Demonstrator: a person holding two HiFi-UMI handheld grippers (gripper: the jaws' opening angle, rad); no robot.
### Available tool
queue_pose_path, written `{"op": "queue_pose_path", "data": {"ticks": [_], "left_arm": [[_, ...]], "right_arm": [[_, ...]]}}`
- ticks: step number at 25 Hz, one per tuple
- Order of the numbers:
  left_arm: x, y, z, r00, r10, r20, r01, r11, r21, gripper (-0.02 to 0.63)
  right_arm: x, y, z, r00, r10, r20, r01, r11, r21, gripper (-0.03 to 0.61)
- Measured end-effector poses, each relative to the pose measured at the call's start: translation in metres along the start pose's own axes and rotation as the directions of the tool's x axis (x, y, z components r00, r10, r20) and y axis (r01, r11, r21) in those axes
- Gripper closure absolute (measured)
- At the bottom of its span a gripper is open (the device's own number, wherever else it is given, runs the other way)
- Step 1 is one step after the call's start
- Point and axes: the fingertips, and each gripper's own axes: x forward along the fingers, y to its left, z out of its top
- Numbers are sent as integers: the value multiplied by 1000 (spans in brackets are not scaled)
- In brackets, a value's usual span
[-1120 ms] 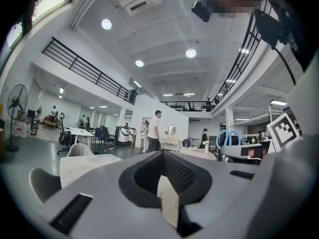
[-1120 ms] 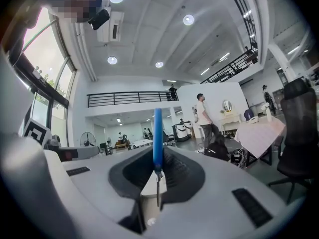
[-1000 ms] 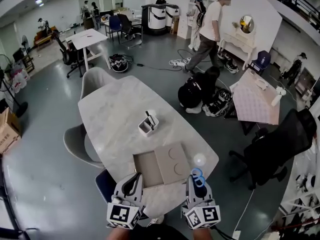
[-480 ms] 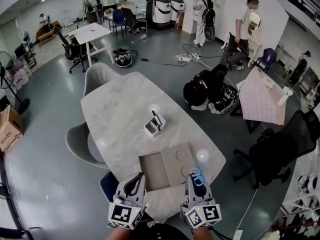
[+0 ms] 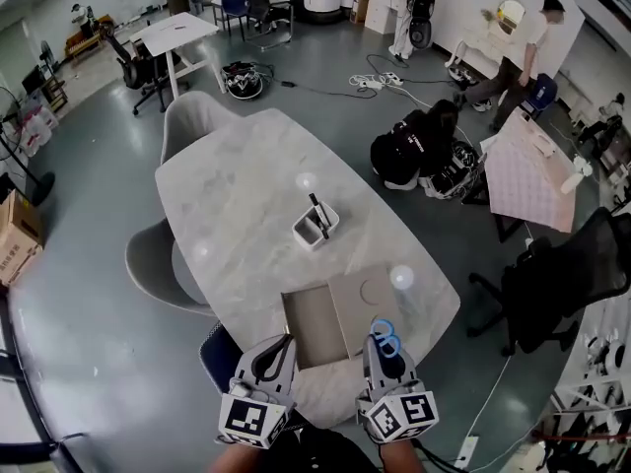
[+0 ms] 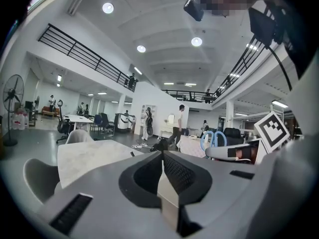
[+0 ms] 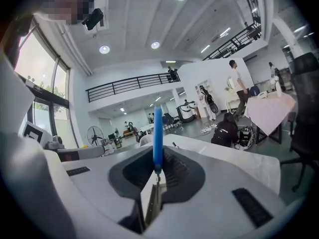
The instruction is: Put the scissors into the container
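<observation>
Head view: right gripper [image 5: 385,351] low in frame over the near end of the white marble oval table [image 5: 227,195], clamped on the blue-handled metal scissors [image 5: 384,334]. Handle loops stick out past the gripper tips, toward the table's middle. Left gripper [image 5: 275,357] just beside it, about level with it, nothing in it. Both tips sit over the near edge of a flat open brown cardboard box [image 5: 340,313]. Small white square container [image 5: 315,229] stands further up the table, beyond the box and well apart from the scissors. A dark pen-like stick [image 5: 319,215] leans in it

Left gripper view: left gripper [image 6: 162,156] jaws pressed together, empty. Scissors [image 6: 213,137] off to its right, blue loops poking from the right gripper [image 6: 222,152]

Right gripper view: right gripper [image 7: 157,173] narrow, closed on the scissors [image 7: 157,133]. Blades pinched between the pads, blue handle standing upright ahead of the tips
</observation>
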Motion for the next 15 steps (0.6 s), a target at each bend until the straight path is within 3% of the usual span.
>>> {"op": "queue_pose_path", "data": {"ticks": [7, 15], "left_arm": [[13, 17, -37, 997, 12, -75, -16, 999, -46, 594], [26, 40, -86, 986, 13, -166, -30, 994, -105, 594]], "right_arm": [[32, 8, -56, 986, 49, -156, -41, 998, 57, 546], [71, 7, -140, 924, 86, -372, -23, 985, 172, 546]]}}
